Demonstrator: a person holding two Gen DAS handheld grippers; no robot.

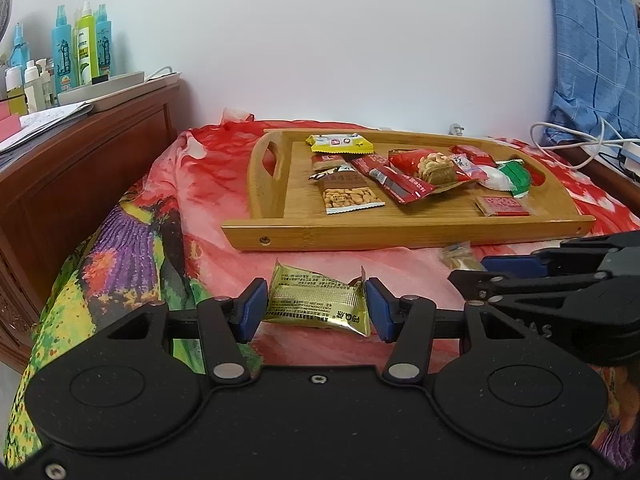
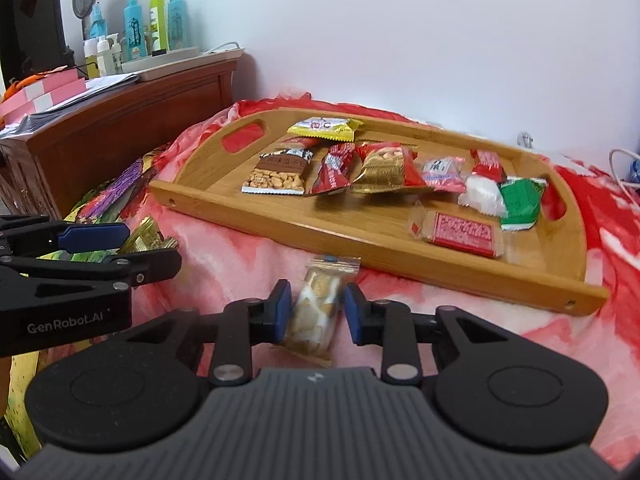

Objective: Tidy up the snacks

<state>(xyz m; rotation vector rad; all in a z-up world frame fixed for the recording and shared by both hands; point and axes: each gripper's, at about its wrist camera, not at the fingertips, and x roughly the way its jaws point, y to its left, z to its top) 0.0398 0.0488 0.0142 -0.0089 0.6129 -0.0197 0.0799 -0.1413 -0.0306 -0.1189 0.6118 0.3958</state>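
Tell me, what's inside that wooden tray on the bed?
The wooden tray holds wrapped snacks: a yellow packet at the back, a peanut bag, red packets, a green-and-white one, a flat red bar. They overlap, so anything beneath stays hidden.

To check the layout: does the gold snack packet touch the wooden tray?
Apart. The left wrist view shows red cloth between the gold snack packet and the wooden tray.

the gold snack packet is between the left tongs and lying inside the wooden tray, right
Not quite. The gold snack packet is between the left tongs, but it lies on the red blanket in front of the wooden tray, not inside it. The left wrist view shows this.
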